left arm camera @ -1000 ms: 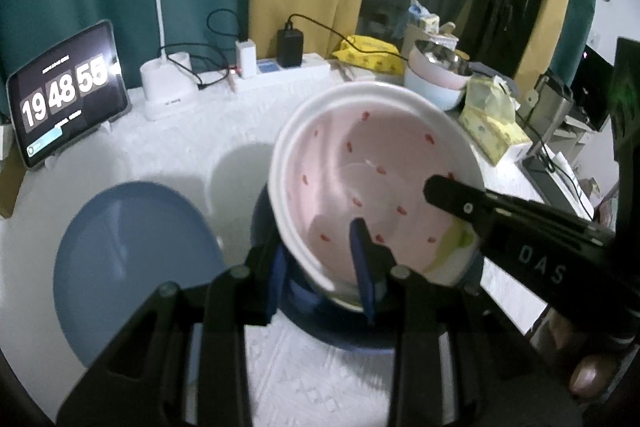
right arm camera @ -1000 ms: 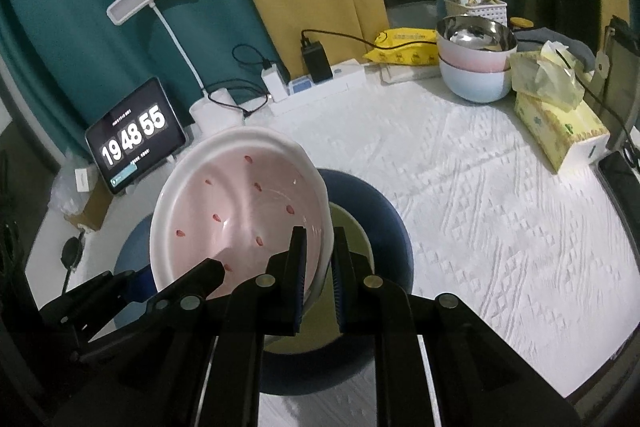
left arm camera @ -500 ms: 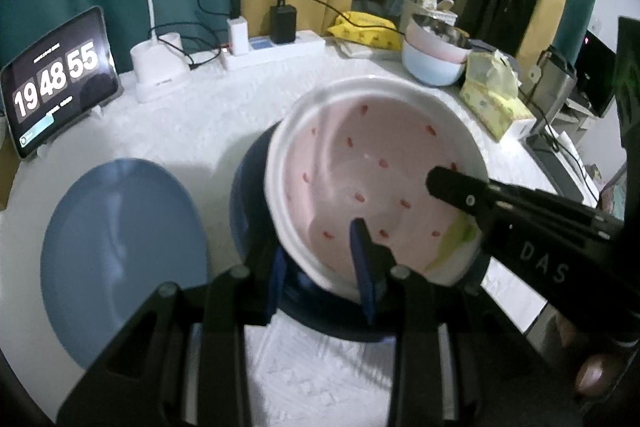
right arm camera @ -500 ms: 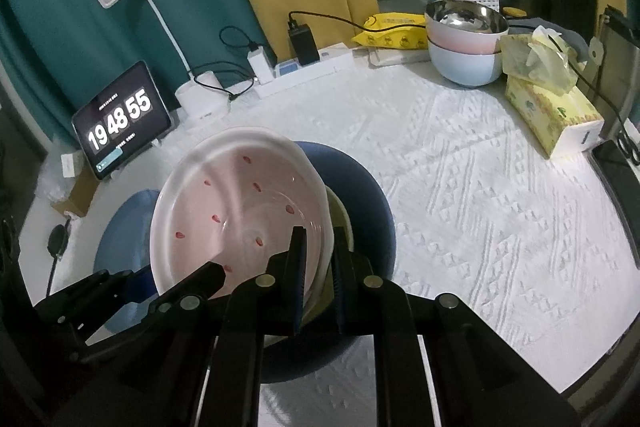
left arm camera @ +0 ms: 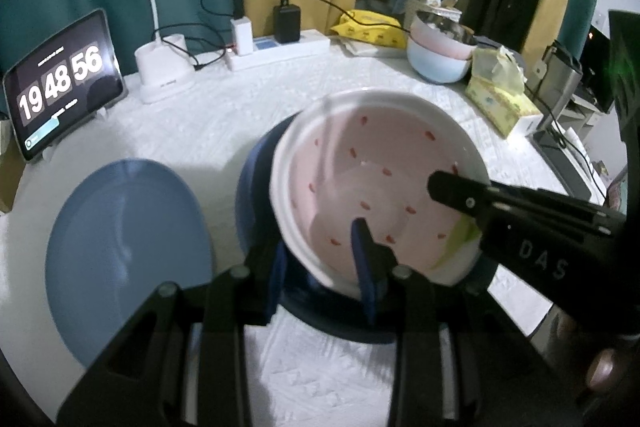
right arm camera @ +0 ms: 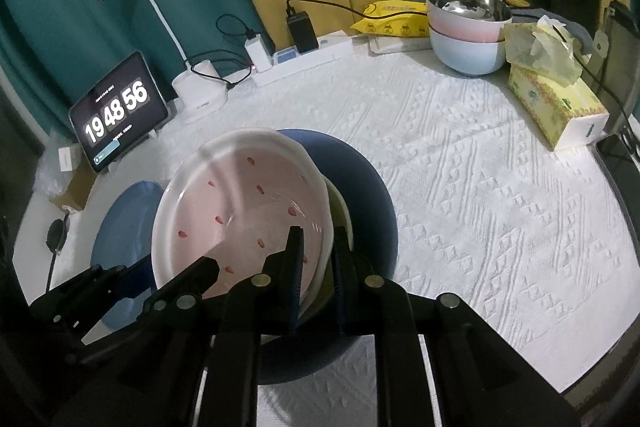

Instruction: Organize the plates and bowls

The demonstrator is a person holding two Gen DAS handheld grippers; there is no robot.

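A pink plate with red specks and a white rim is tilted over a dark blue plate on the table. A yellow-green plate shows at its edge between them. My left gripper is shut on the pink plate's near rim, one finger inside and one under it. My right gripper is shut on the pink plate at its right rim. In the left wrist view the right gripper's finger reaches over that rim.
A light blue plate lies flat on the white cloth at the left. Stacked bowls and a tissue box stand at the back right. A tablet clock, a desk lamp base and a power strip line the back.
Both grippers keep their hold on the pink plate, and it stays over the dark blue plate. Only the views wobble slightly.
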